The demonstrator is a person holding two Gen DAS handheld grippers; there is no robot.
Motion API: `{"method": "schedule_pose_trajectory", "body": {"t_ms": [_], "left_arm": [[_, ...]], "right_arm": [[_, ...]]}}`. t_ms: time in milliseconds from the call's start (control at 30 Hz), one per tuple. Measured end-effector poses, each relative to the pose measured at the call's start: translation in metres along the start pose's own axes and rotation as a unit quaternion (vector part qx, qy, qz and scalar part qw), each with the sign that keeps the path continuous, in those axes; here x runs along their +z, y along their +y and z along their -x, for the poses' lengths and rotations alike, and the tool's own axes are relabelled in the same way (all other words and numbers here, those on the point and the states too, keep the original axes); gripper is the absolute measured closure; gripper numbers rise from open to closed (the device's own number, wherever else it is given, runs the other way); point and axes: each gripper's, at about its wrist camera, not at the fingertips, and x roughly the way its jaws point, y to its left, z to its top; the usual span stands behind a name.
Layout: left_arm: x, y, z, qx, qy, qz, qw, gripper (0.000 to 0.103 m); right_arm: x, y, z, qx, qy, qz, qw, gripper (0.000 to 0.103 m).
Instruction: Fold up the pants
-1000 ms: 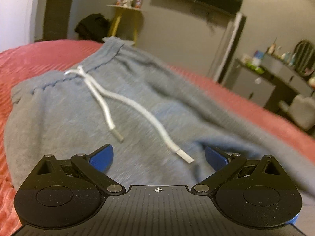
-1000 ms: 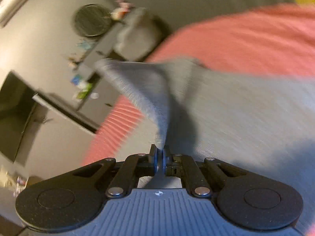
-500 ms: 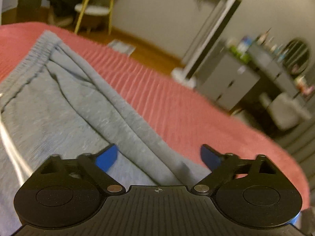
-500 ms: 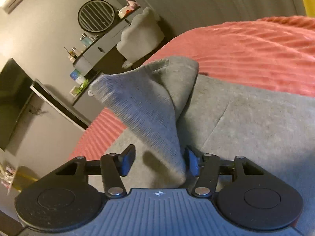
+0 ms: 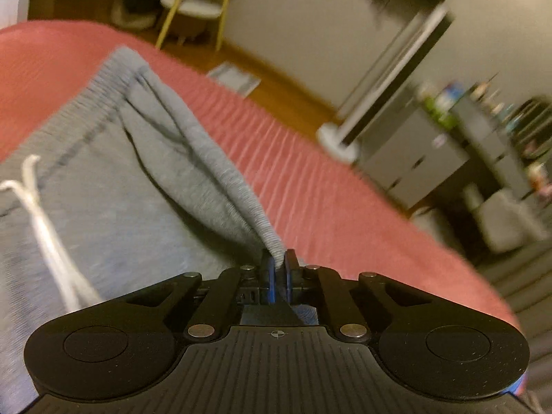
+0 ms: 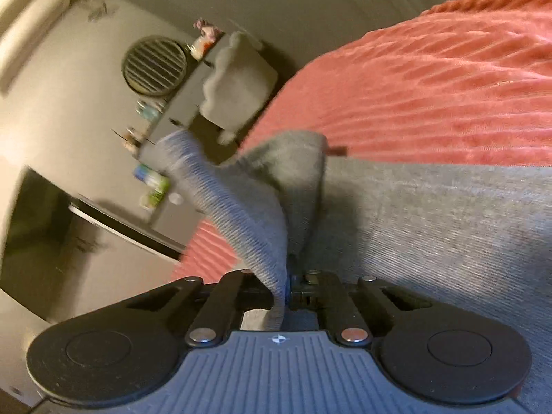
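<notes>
Grey sweatpants (image 5: 114, 207) lie on a red ribbed bedspread (image 5: 310, 179). The waistband and the white drawstring (image 5: 38, 214) show in the left wrist view. My left gripper (image 5: 278, 258) is shut on the pants' outer side edge, which rises as a ridge towards it. In the right wrist view my right gripper (image 6: 287, 283) is shut on the ribbed cuff of a pant leg (image 6: 241, 214), lifted above the rest of the leg (image 6: 431, 224).
The bed edge falls away on the right in the left wrist view. Beyond it stand a grey dresser (image 5: 431, 151) with small items, a pale chair (image 6: 238, 89), a yellow-legged stool (image 5: 193, 10) and a wooden floor.
My left gripper swung from the drawstring to the side edge and closed on it. My right gripper opened half a second ago and has closed again on the cuff.
</notes>
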Motion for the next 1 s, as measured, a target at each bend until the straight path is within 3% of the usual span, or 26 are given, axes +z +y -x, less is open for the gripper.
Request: {"method": "schedule_pose_trajectory", "body": {"t_ms": [100,233,367,433,467,533,567,600,667,767,833,933,967,1000], "left_arm": [[-0.018,0.025,0.063,-0.054,-0.029,0.008,0.9981,0.096],[-0.067,0.059,0.123,-0.073,-0.026,0.007,0.9970,0.096],[-0.107,0.094,0.129,-0.062,0.010,0.014,0.9979,0.095],[-0.112,0.107,0.119,-0.044,0.022,0.023,0.9985,0.094],[-0.114,0.111,0.115,-0.043,0.020,0.024,0.9986,0.090],[-0.111,0.118,0.111,-0.019,-0.003,0.036,0.9992,0.069],[-0.109,0.121,0.111,-0.014,-0.017,0.040,0.9989,0.045],[-0.106,0.126,0.108,-0.002,-0.028,0.054,0.9982,0.035],[-0.102,0.134,0.101,-0.005,-0.032,0.075,0.9967,0.032],[-0.093,0.143,0.085,-0.007,-0.023,0.105,0.9942,0.035],[-0.088,0.144,0.078,-0.004,-0.020,0.117,0.9930,0.046],[-0.076,0.145,0.064,-0.020,0.001,0.128,0.9916,0.078],[-0.075,0.146,0.061,-0.020,0.011,0.143,0.9895,0.089],[-0.072,0.147,0.057,-0.022,0.015,0.158,0.9870,0.091]], "right_arm": [[0.011,0.003,0.030,0.019,-0.018,-0.014,1.000,0.098],[0.023,0.005,0.071,0.029,-0.056,-0.021,0.998,0.098],[0.018,-0.005,0.094,-0.013,-0.054,0.018,0.998,0.098],[0.015,-0.023,0.097,-0.046,-0.036,0.001,0.998,0.098],[0.013,-0.035,0.096,-0.062,-0.024,-0.018,0.998,0.098],[0.009,-0.055,0.088,-0.085,0.006,-0.047,0.995,0.093],[0.006,-0.062,0.086,-0.090,0.015,-0.060,0.994,0.092],[0.004,-0.068,0.083,-0.086,0.026,-0.069,0.994,0.092],[0.003,-0.077,0.076,-0.071,0.038,-0.086,0.993,0.079],[0.005,-0.081,0.070,-0.036,0.041,-0.113,0.992,0.061],[0.005,-0.078,0.065,-0.018,0.042,-0.114,0.992,0.059],[0.004,-0.065,0.057,-0.024,0.046,-0.091,0.994,0.062],[0.004,-0.060,0.054,-0.026,0.049,-0.075,0.996,0.072],[0.007,-0.056,0.052,-0.034,0.054,-0.059,0.996,0.080]]}}
